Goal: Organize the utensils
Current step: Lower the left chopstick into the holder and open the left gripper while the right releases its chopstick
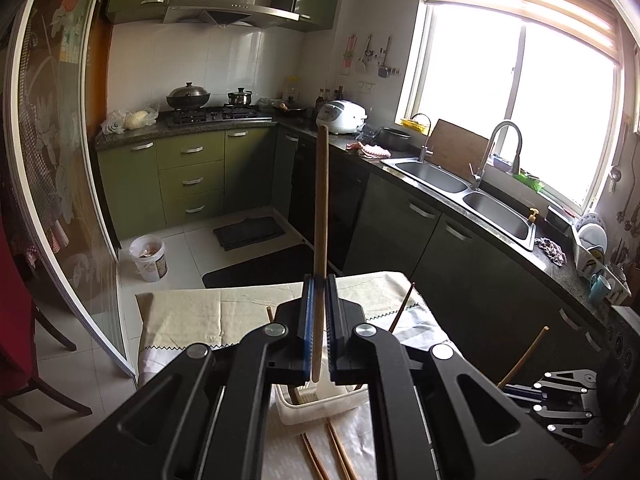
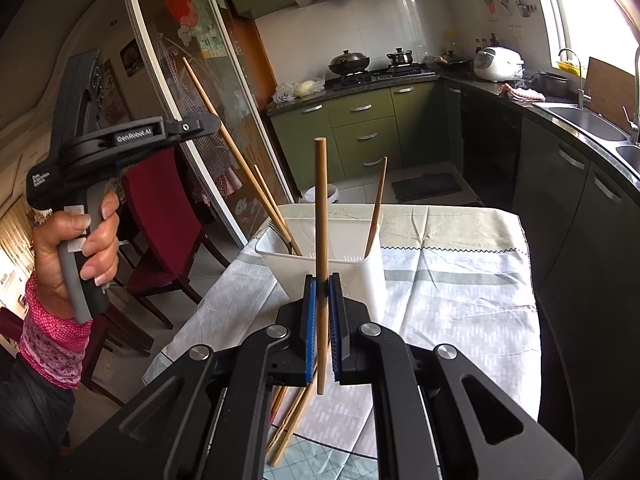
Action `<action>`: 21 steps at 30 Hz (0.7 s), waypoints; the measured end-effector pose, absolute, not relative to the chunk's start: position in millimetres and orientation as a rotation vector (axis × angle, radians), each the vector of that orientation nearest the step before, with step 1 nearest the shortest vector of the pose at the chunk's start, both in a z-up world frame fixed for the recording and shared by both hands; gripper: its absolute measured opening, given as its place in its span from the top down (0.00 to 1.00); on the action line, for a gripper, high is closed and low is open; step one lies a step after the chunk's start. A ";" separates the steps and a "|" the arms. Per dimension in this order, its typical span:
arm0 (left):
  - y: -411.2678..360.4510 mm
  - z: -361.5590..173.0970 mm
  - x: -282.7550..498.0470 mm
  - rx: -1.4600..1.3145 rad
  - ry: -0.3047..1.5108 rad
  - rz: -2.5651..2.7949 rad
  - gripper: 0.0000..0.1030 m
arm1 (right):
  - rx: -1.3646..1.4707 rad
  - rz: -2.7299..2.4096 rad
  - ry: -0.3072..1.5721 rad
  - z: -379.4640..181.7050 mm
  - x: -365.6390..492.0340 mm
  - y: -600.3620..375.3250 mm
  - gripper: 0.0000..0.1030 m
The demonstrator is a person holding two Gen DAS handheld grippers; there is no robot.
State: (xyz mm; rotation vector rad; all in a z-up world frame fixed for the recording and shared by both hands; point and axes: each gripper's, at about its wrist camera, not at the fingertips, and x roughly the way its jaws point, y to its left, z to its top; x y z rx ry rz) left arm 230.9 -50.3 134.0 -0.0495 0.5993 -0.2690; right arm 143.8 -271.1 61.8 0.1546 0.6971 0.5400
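Wooden chopsticks, one clamped upright in the left gripper [image 1: 319,296] and one [image 2: 321,264] in the right gripper [image 2: 322,292], raised above the table; next, each probably needs lowering tip-first into the white holder [image 2: 340,256].

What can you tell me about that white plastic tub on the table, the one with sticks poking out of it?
The white tub is a tall, open-topped holder of smooth, slightly see-through plastic, with fine ribbing along its near rim. It stands upright on the pale tablecloth, towards the table's left edge in the right wrist view. Several wooden chopsticks lean out of its left side, and one more leans at its right. More chopsticks lie loose on the cloth in front of it. Neither pair of tongs touches it.
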 end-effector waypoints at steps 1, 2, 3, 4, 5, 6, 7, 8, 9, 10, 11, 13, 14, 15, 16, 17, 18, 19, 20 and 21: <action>-50.4 127.5 235.2 -0.050 0.614 -0.265 0.95 | 0.160 0.543 0.691 64.9 144.8 -271.8 0.93; -51.0 120.8 239.7 -0.050 0.632 -0.262 0.95 | 0.165 0.544 0.684 68.4 146.1 -272.3 0.93; -51.5 112.4 243.9 -0.050 0.652 -0.262 0.95 | 0.169 0.545 0.674 72.8 147.1 -273.1 0.93; -51.9 103.6 247.1 -0.052 0.670 -0.259 0.95 | 0.174 0.544 0.662 78.0 148.5 -274.1 0.93; -51.7 94.9 250.6 -0.055 0.690 -0.257 0.95 | 0.181 0.544 0.649 83.7 150.3 -275.2 0.93; -51.1 86.3 253.3 -0.059 0.711 -0.257 0.95 | 0.189 0.544 0.637 89.8 151.9 -276.4 0.93; -51.0 78.7 256.7 -0.065 0.732 -0.257 0.95 | 0.199 0.545 0.623 96.1 153.6 -277.9 0.93; -50.3 71.2 260.2 -0.072 0.751 -0.257 0.95 | 0.209 0.545 0.606 102.4 155.3 -279.4 0.93; -50.0 63.8 262.9 -0.076 0.769 -0.257 0.95 | 0.217 0.542 0.589 109.1 156.8 -280.5 0.93; -49.5 57.0 265.4 -0.079 0.785 -0.257 0.95 | 0.227 0.538 0.573 115.6 159.9 -282.1 0.93; -49.4 50.7 266.7 -0.079 0.799 -0.257 0.95 | 0.241 0.537 0.557 121.4 163.2 -283.8 0.93; -49.3 40.2 269.0 -0.080 0.824 -0.260 0.95 | 0.267 0.529 0.534 131.6 172.2 -287.1 0.93; -49.1 36.2 269.7 -0.079 0.832 -0.260 0.95 | 0.278 0.521 0.520 135.6 176.4 -288.5 0.93; -50.0 33.0 271.2 -0.075 0.840 -0.259 0.95 | 0.289 0.513 0.508 138.9 181.1 -289.3 0.93; -49.9 30.3 271.5 -0.073 0.848 -0.259 0.95 | 0.299 0.507 0.502 141.6 186.4 -289.5 0.93; -49.0 28.4 271.3 -0.074 0.853 -0.260 0.93 | 0.311 0.502 0.497 143.0 191.9 -290.0 0.93; -47.0 27.8 271.1 -0.073 0.855 -0.262 0.91 | 0.314 0.492 0.492 143.6 197.1 -289.7 0.93; -46.1 27.5 270.4 -0.072 0.855 -0.262 0.87 | 0.313 0.481 0.490 143.2 202.3 -288.5 0.93; -45.0 27.8 268.9 -0.074 0.853 -0.261 0.84 | 0.311 0.468 0.494 141.7 208.4 -287.6 0.93; -42.9 29.1 267.4 -0.080 0.851 -0.261 0.83 | 0.306 0.454 0.498 138.8 213.8 -285.6 0.93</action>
